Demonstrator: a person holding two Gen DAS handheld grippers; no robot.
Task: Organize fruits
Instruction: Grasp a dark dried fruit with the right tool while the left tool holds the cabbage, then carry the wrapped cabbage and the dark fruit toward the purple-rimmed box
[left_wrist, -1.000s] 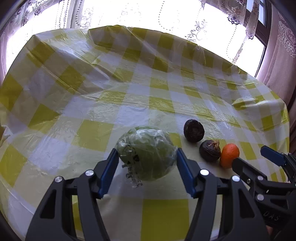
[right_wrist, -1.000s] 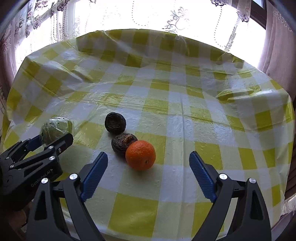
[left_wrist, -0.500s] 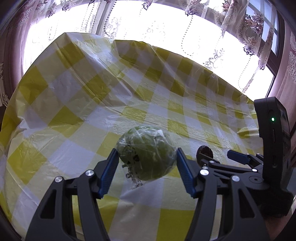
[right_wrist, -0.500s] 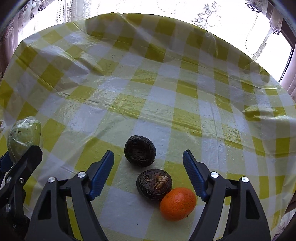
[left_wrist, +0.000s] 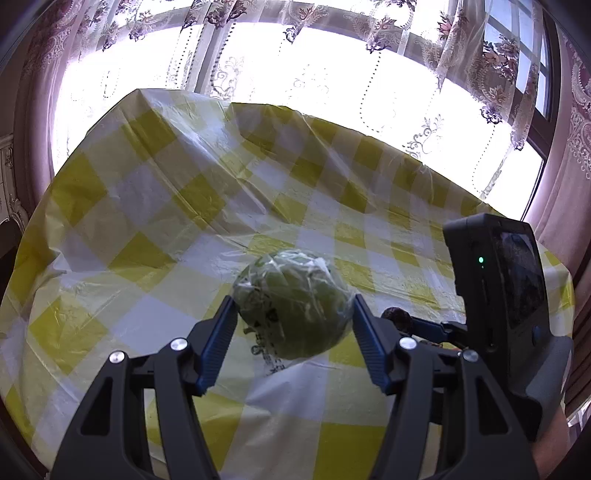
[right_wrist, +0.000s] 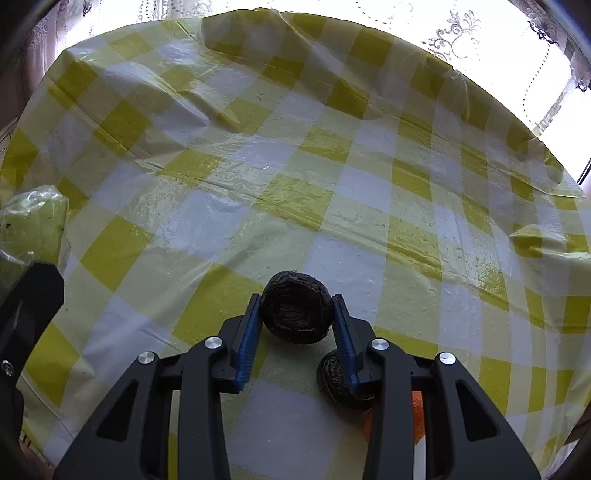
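Observation:
My left gripper (left_wrist: 293, 314) is shut on a green plastic-wrapped cabbage (left_wrist: 293, 302) and holds it above the yellow-checked tablecloth (left_wrist: 166, 221). The cabbage also shows at the left edge of the right wrist view (right_wrist: 31, 225). My right gripper (right_wrist: 297, 308) is shut on a dark wrinkled fruit (right_wrist: 296, 307) on the cloth. A second dark fruit (right_wrist: 334, 382) lies just behind the right finger. An orange (right_wrist: 415, 421) is mostly hidden behind the gripper frame.
The right gripper's body (left_wrist: 495, 295) stands close to the right of the cabbage in the left wrist view. Lace curtains and a bright window (left_wrist: 295, 66) lie beyond the table's far edge. The cloth (right_wrist: 295, 147) is wrinkled across the middle.
My right gripper moved forward and closed on the far dark fruit. My left gripper rose and tilted up with the cabbage still in it.

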